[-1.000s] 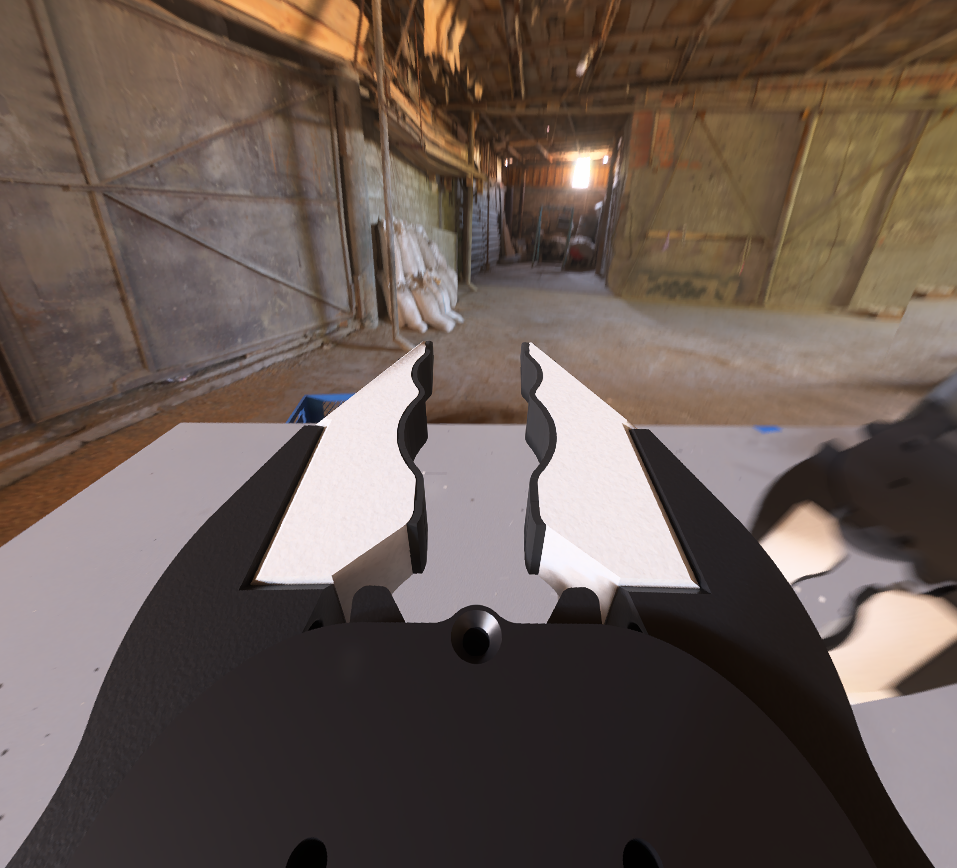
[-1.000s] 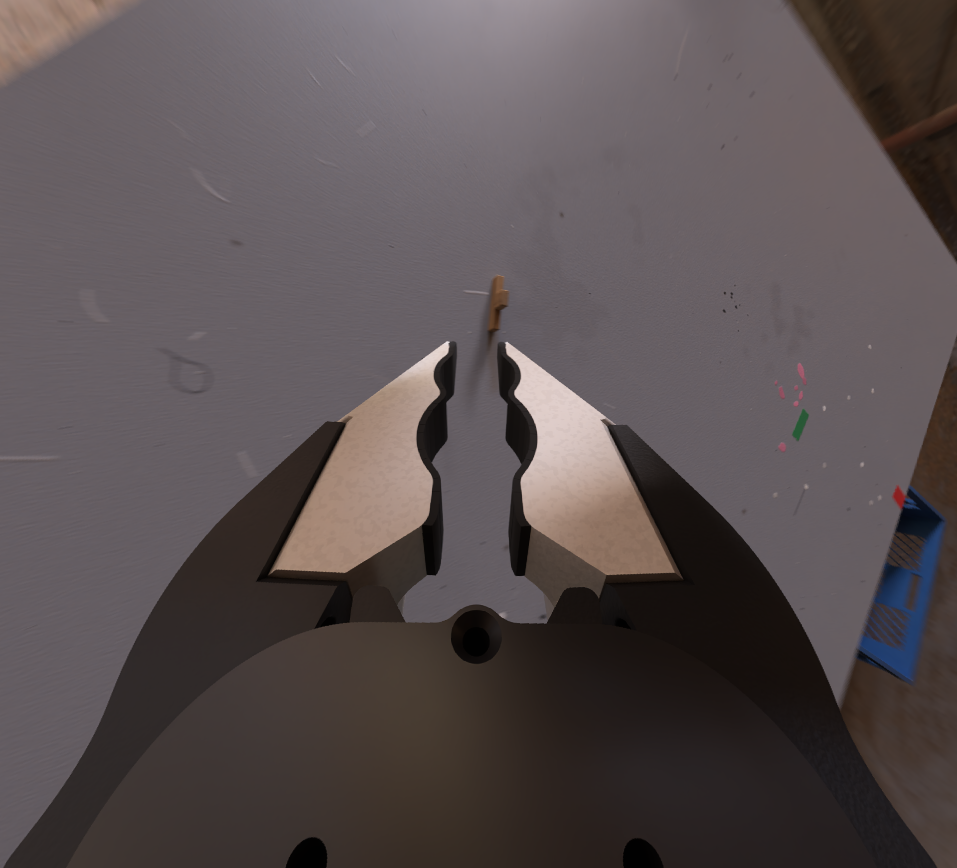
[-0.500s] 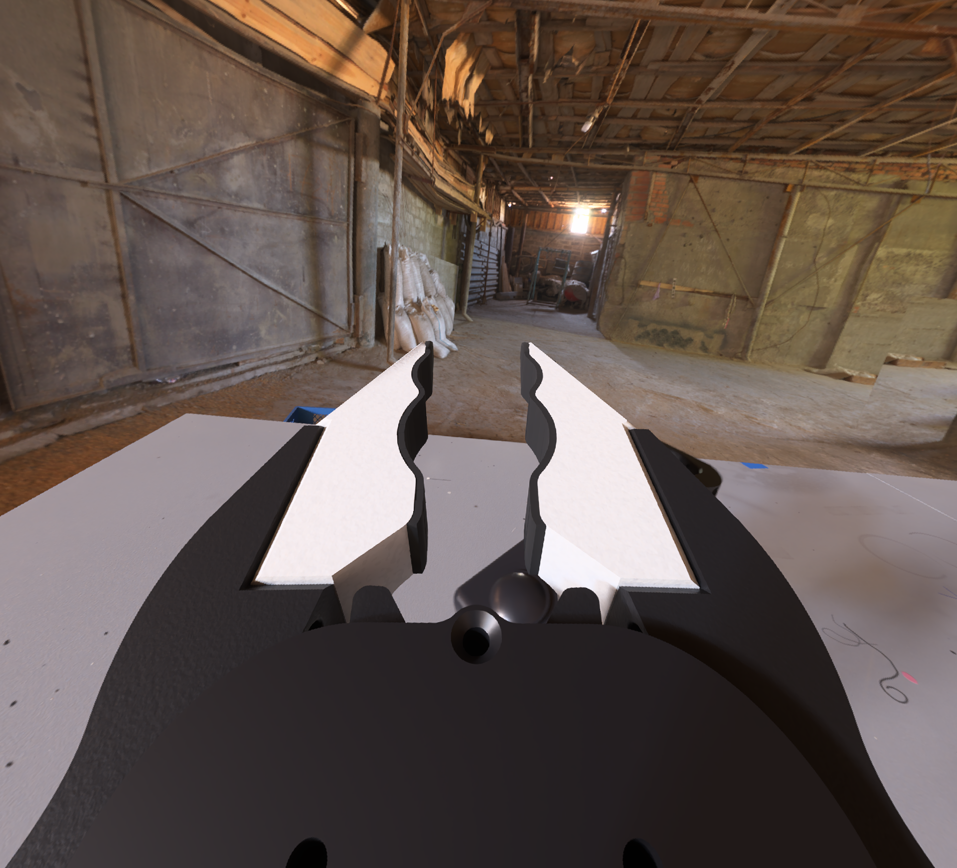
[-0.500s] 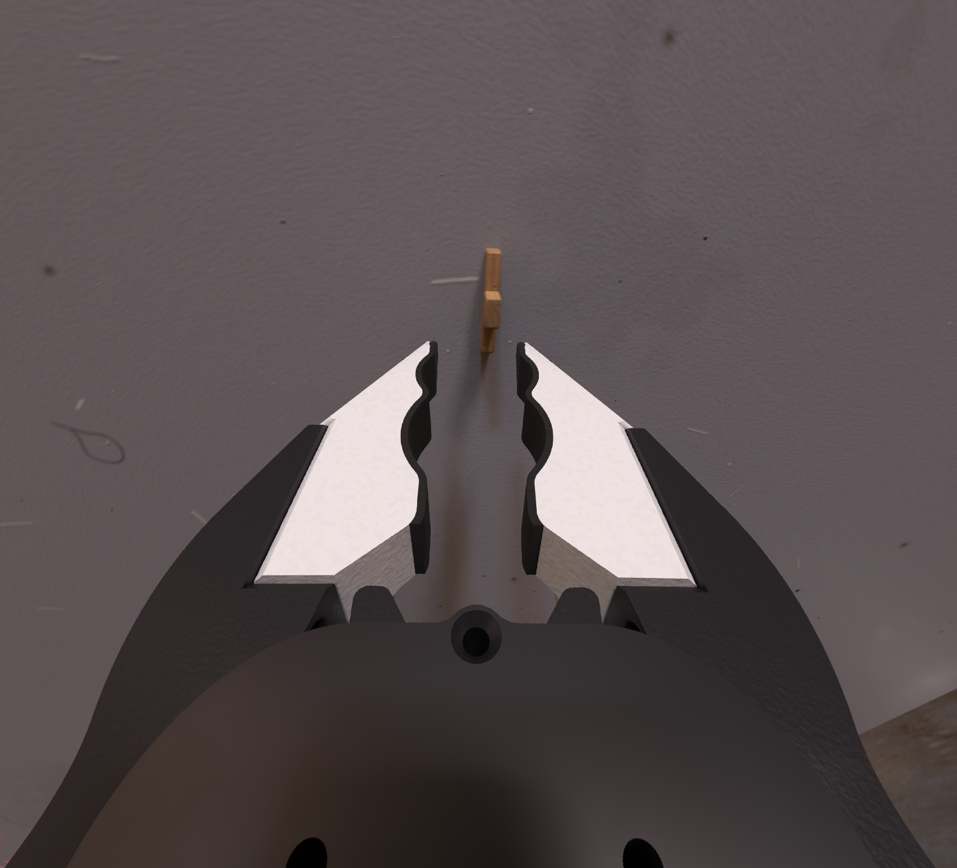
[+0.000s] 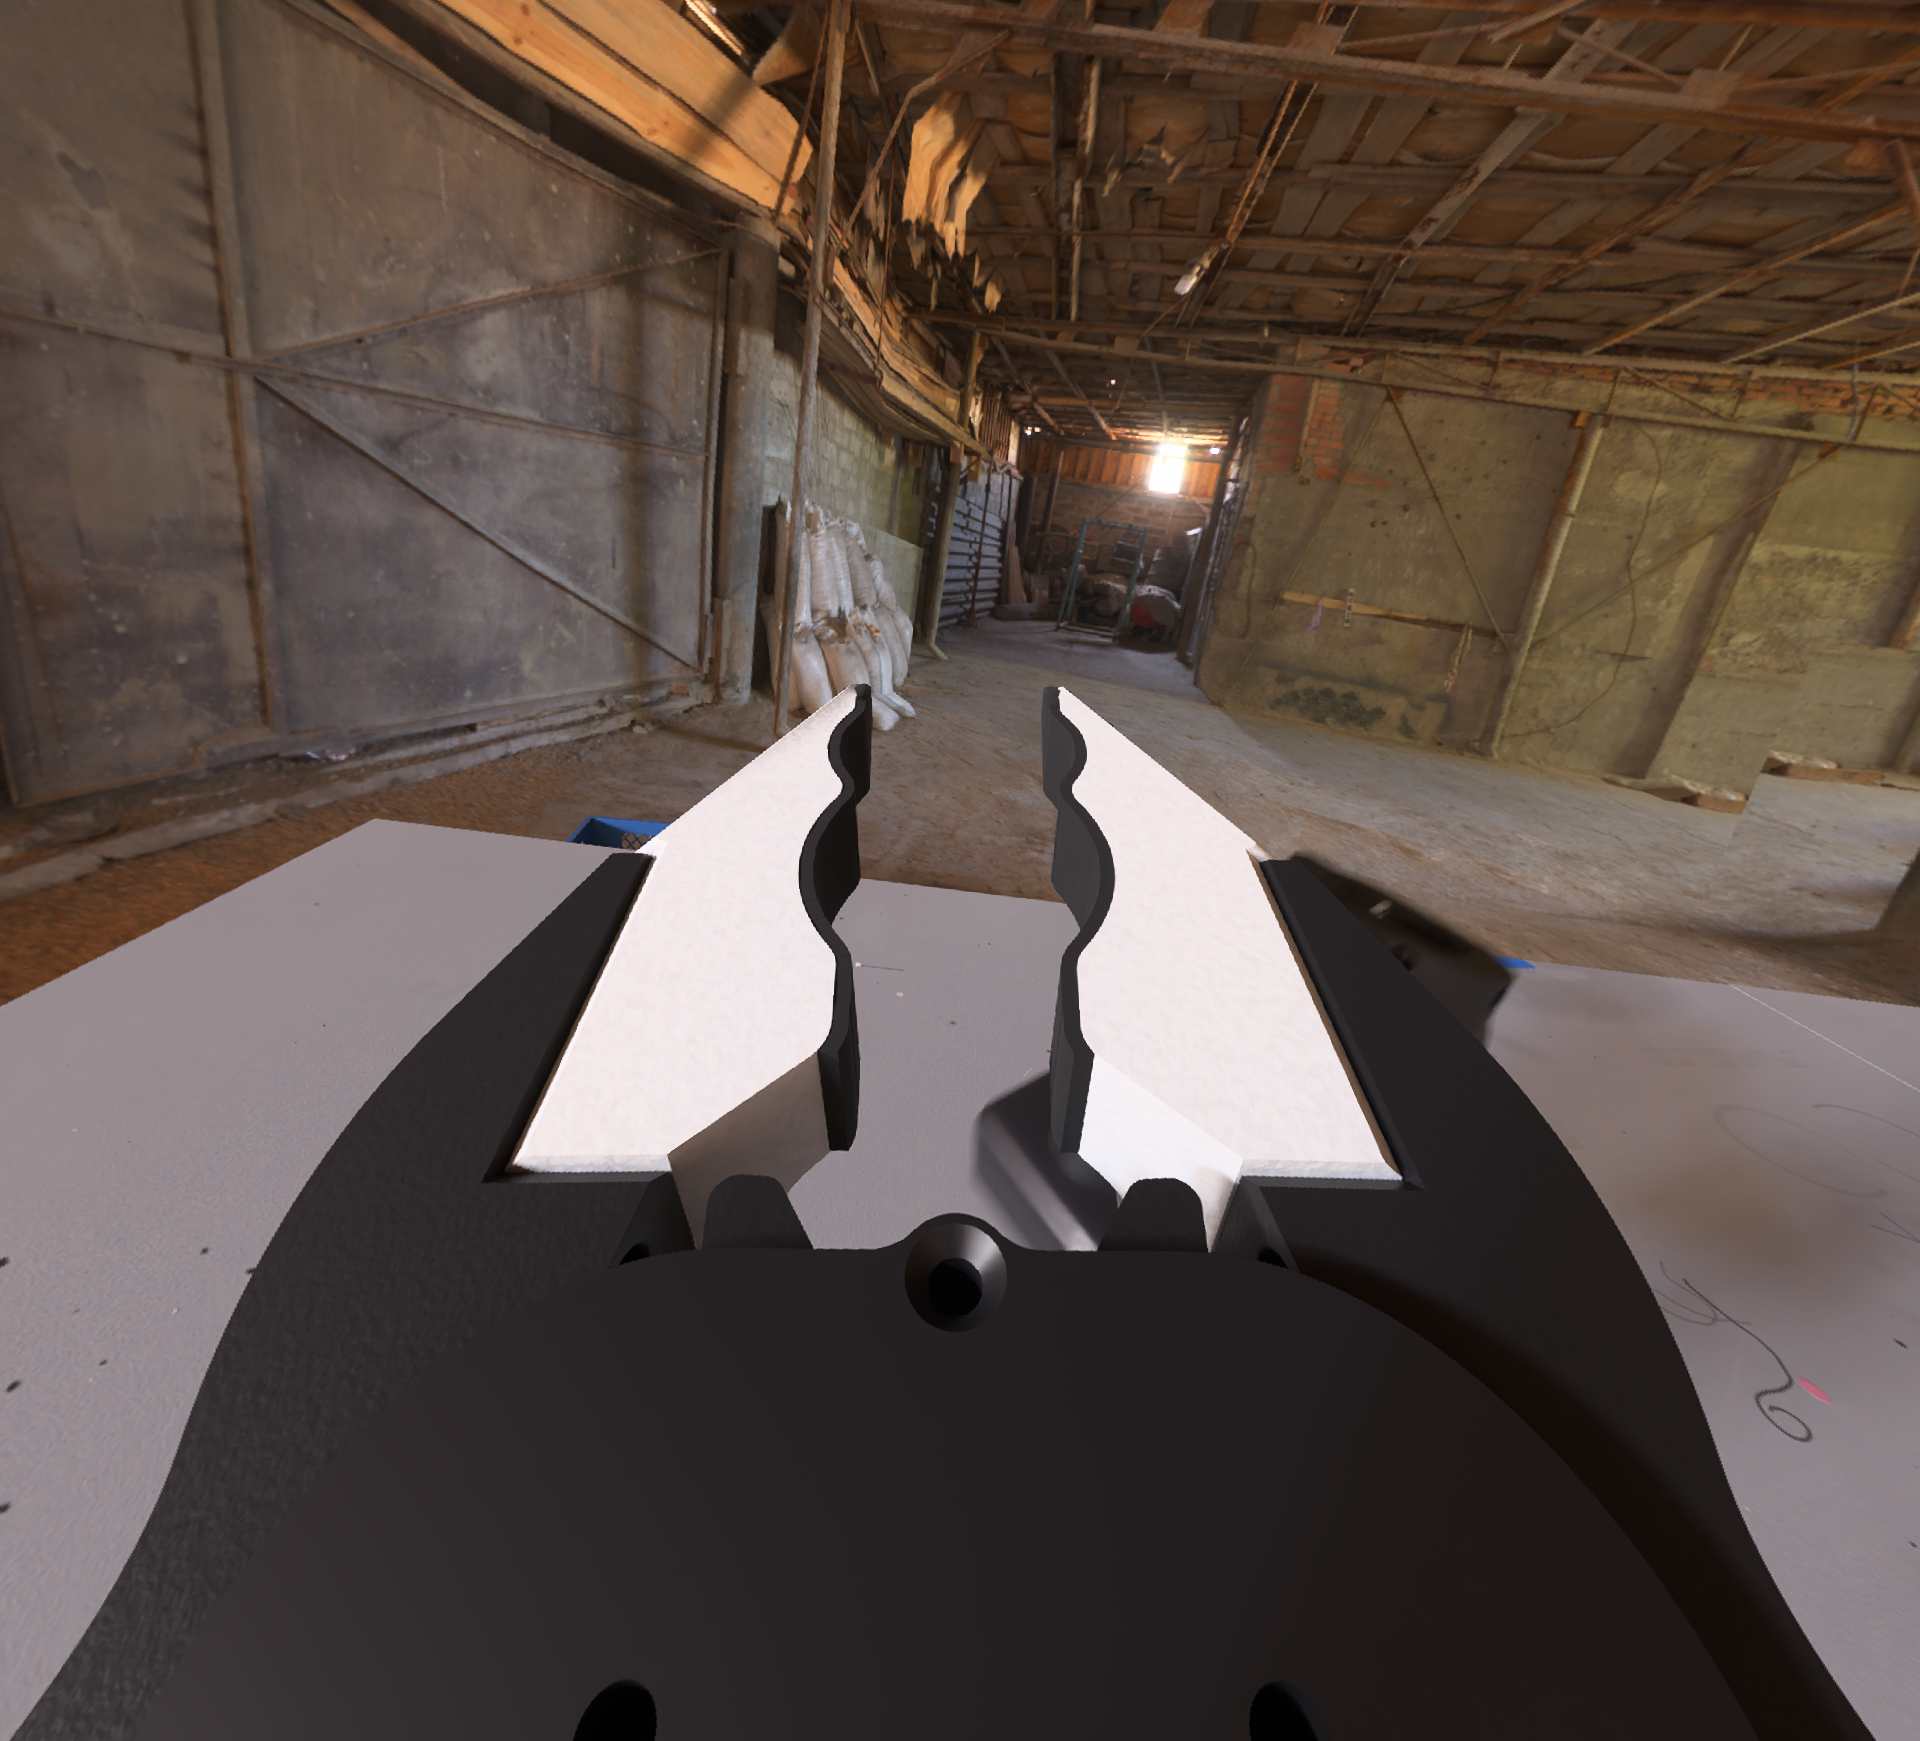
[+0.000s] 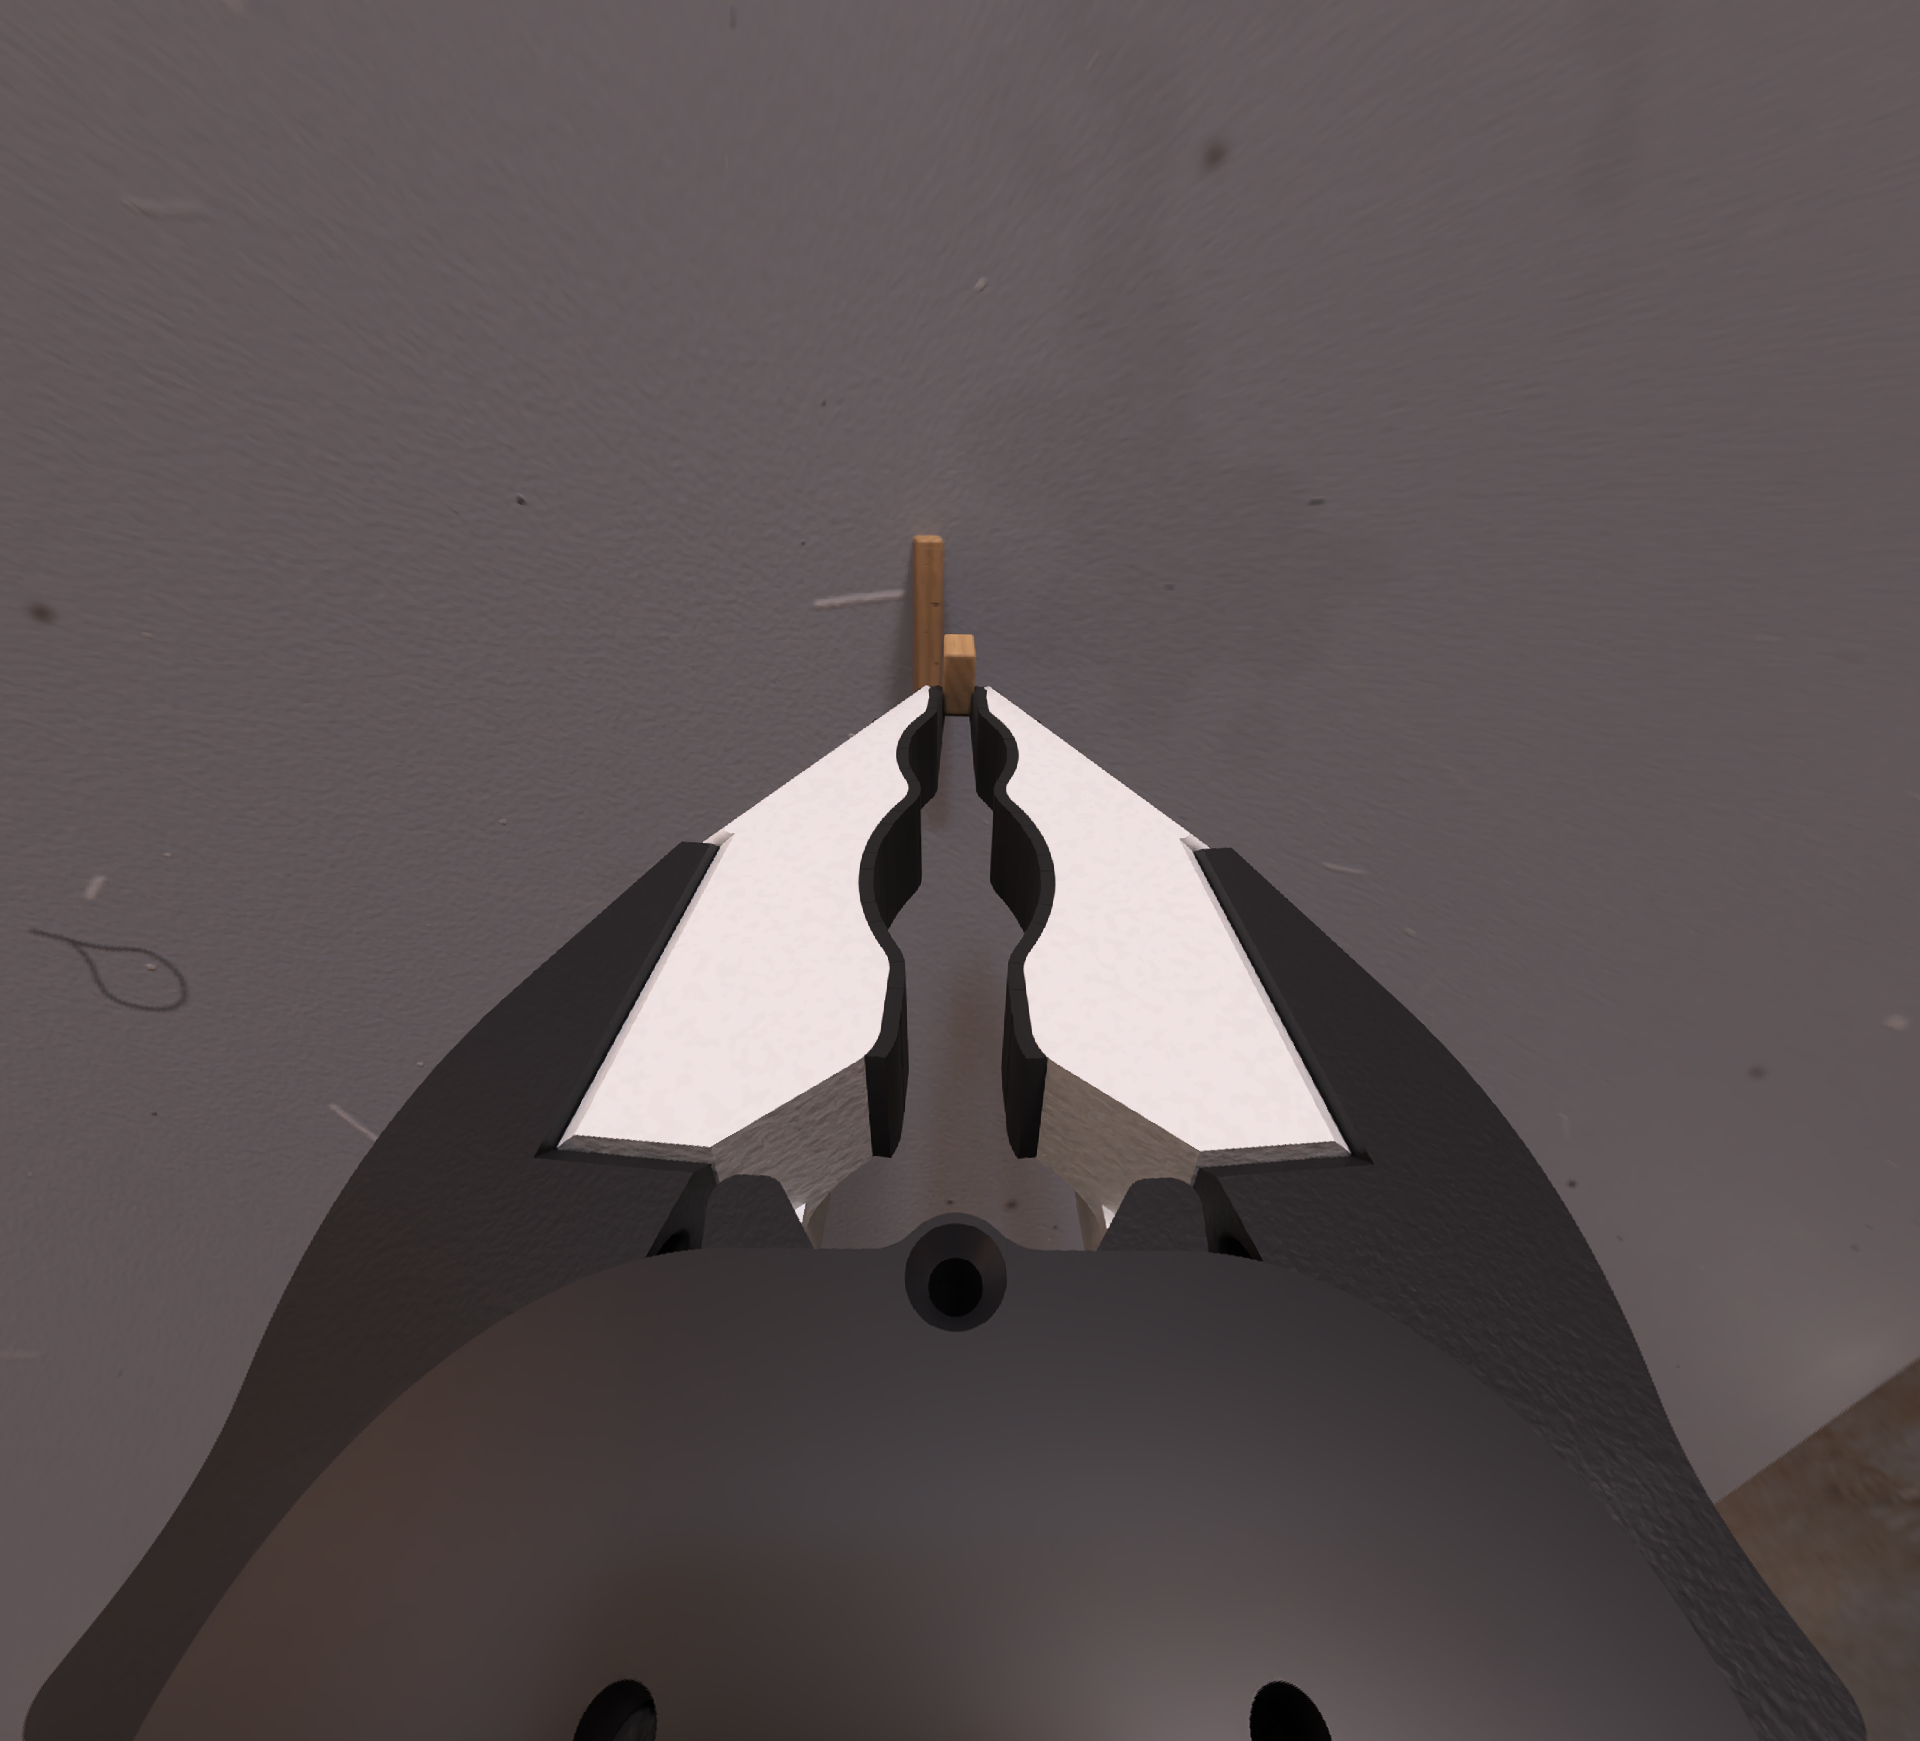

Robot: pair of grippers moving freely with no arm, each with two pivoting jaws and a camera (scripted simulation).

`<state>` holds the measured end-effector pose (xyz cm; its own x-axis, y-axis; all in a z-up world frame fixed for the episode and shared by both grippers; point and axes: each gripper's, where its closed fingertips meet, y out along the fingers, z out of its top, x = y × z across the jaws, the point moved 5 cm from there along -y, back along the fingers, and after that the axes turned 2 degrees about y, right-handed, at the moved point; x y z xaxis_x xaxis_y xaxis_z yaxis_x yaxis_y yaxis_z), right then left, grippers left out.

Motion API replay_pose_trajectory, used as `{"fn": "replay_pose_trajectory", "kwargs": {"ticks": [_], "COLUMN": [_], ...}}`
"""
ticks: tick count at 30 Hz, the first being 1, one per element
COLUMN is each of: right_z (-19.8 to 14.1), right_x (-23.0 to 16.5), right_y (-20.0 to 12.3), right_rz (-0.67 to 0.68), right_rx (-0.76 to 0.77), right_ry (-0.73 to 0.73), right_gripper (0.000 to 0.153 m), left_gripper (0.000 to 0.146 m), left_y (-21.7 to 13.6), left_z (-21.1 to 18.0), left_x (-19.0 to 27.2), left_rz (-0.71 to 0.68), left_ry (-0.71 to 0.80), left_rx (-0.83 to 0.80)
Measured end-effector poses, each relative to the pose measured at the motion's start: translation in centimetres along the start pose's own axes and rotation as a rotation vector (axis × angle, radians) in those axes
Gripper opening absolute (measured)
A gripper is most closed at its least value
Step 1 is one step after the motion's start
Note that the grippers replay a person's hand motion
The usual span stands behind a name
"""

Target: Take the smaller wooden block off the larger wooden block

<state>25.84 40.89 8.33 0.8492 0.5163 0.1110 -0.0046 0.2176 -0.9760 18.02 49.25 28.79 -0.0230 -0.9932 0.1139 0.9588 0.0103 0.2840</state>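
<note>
In the right wrist view, a thin, long larger wooden block (image 6: 927,611) lies on the grey table (image 6: 520,237). The smaller wooden block (image 6: 959,661) sits at its near right side, touching it. My right gripper (image 6: 957,702) points down at the table and its fingertips are shut on the near end of the smaller block. My left gripper (image 5: 954,704) is open and empty, held level above the table. The blocks do not show in the left wrist view. The right gripper's dark body (image 5: 1397,953) shows partly behind my left gripper's right finger.
A blue crate (image 5: 613,827) sits past the table's far edge (image 5: 312,844). The table's edge and brown floor (image 6: 1839,1525) show at the lower right of the right wrist view. Pen scribbles (image 6: 125,974) mark the tabletop. A barn interior lies beyond.
My right gripper has come down over the blocks and its jaws have narrowed onto the smaller block. In the left wrist view, the right gripper has shifted from the far right to behind my fingers.
</note>
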Motion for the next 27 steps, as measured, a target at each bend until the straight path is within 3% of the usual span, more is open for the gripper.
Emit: {"fn": "replay_pose_trajectory", "kwargs": {"ticks": [5,10,14,17,23,27], "right_z": [-1.1,-7.5,-16.5,-25.1,-42.0,-50.4], "right_x": [0.5,-0.6,-3.6,-6.6,-14.9,-19.2], "right_y": [-8.7,-20.3,-28.4,-32.5,-35.6,-37.7], "right_rz": [-0.158,-0.308,-0.409,-0.524,-0.794,-0.961], "right_rx": [0.313,0.674,0.854,0.935,1.019,0.946], "right_ry": [0.037,0.088,0.15,0.249,0.522,0.643], "right_gripper": [0.005,0.005,0.005,0.005,0.005,0.005], "left_gripper": [0.032,0.031,0.031,0.032,0.032,0.032], "left_y": [0.1,1.7,4.5,6.6,10.2,11.8], "left_z": [0.4,-0.2,-1.5,-2.7,-5.5,-6.1], "left_x": [0.4,1.5,3.6,5.4,9.3,12.0], "left_rz": [0.003,-0.051,-0.129,-0.207,-0.303,-0.368], "left_ry": [0.018,0.035,0.088,0.122,0.211,0.252], "left_rx": [0.014,-0.014,-0.074,-0.125,-0.269,-0.282]}}
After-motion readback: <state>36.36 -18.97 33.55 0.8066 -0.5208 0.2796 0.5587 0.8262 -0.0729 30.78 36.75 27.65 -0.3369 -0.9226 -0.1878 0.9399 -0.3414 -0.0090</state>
